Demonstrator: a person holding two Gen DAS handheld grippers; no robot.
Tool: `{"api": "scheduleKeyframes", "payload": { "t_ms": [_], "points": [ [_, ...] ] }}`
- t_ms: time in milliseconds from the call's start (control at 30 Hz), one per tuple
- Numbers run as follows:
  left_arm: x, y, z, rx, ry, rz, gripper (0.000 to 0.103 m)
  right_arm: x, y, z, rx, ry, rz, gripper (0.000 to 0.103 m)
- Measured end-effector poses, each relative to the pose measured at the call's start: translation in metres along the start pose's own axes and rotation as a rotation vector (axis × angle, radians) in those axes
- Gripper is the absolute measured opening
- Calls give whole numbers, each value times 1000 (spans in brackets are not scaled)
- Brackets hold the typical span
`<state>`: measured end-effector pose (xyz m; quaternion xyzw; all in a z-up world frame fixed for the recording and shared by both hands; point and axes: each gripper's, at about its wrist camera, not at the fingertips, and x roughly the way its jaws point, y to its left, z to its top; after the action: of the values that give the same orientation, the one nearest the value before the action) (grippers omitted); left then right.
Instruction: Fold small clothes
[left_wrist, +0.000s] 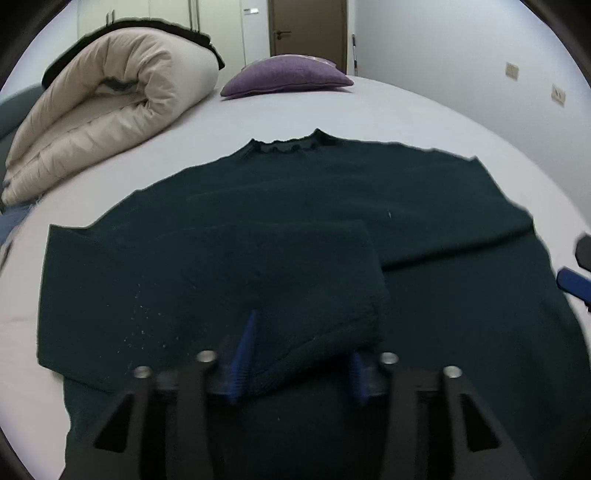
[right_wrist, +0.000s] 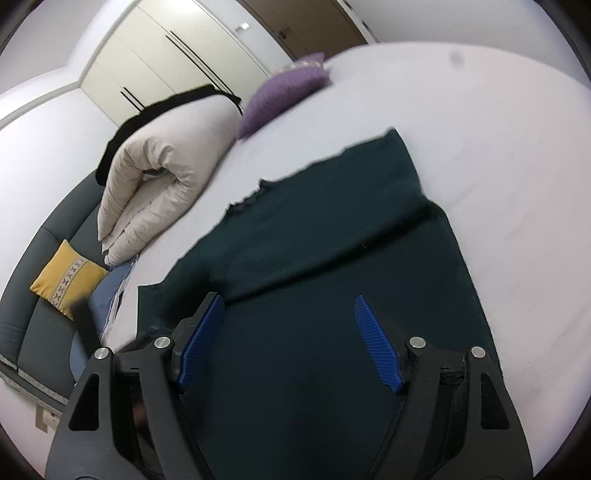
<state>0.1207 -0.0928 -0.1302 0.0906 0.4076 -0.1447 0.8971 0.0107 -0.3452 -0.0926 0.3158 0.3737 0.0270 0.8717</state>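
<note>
Left gripper (left_wrist: 301, 354) fingers apart, sweater's folded-in sleeve end lying between them; dark green sweater (left_wrist: 332, 206) flat on white bed (left_wrist: 406, 110), collar far side; right gripper (right_wrist: 291, 343) spread wide, hovering over sweater body, holding nothing; rolled duvet (left_wrist: 110, 103), purple cushion (left_wrist: 284, 75) beyond

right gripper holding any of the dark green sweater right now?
No. The right gripper hangs open above the dark green knit sweater, its blue finger pads spread wide with no fabric pinched between them.
</note>
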Motion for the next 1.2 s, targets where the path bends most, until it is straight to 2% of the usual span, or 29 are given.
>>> {"api": "scheduleKeyframes", "payload": {
  "t_ms": [33,100,133,233,333,400,467,500,567,600,633,667,800,933,1000,1133,1200],
  "points": [
    [-7,1,-1,4,-17,-3,78,6,-1,0,5,23,4,74],
    [-22,8,-1,-9,-57,-18,94,20,1,1,13,65,25,74],
    [-31,14,-4,-17,-76,-24,97,31,5,2,12,90,41,74],
    [-50,31,-9,-50,-87,-67,97,64,23,4,12,162,107,74],
    [-65,64,-17,-148,-108,-112,97,100,46,4,5,237,129,74],
    [-73,87,-22,-231,-118,-138,96,126,57,1,6,307,96,74],
    [-77,114,-28,-304,-126,-134,92,141,73,-3,-45,309,56,74],
    [-77,125,-29,-332,-125,-130,90,146,84,-5,-98,308,43,71],
    [-77,149,-34,-394,-123,-124,85,157,101,-9,-184,328,10,43],
    [-77,160,-35,-425,-124,-121,80,162,107,-10,-211,344,-12,19],
    [-77,172,-36,-463,-127,-120,77,161,111,-11,-235,337,-31,11],
    [-78,183,-37,-497,-131,-120,77,158,116,-9,-259,322,-38,9],
    [-80,217,-35,-587,-160,-103,77,123,143,12,-382,210,-23,7],
    [-79,234,-22,-618,-187,-93,77,102,145,51,-418,142,-24,7],
    [-75,238,-15,-617,-179,-81,77,103,131,71,-410,128,-48,7],
    [-46,236,-1,-590,-99,-66,77,124,85,97,-375,146,-136,7],
    [-32,233,3,-578,-75,-62,77,133,63,98,-320,166,-115,7]
  ]
}}
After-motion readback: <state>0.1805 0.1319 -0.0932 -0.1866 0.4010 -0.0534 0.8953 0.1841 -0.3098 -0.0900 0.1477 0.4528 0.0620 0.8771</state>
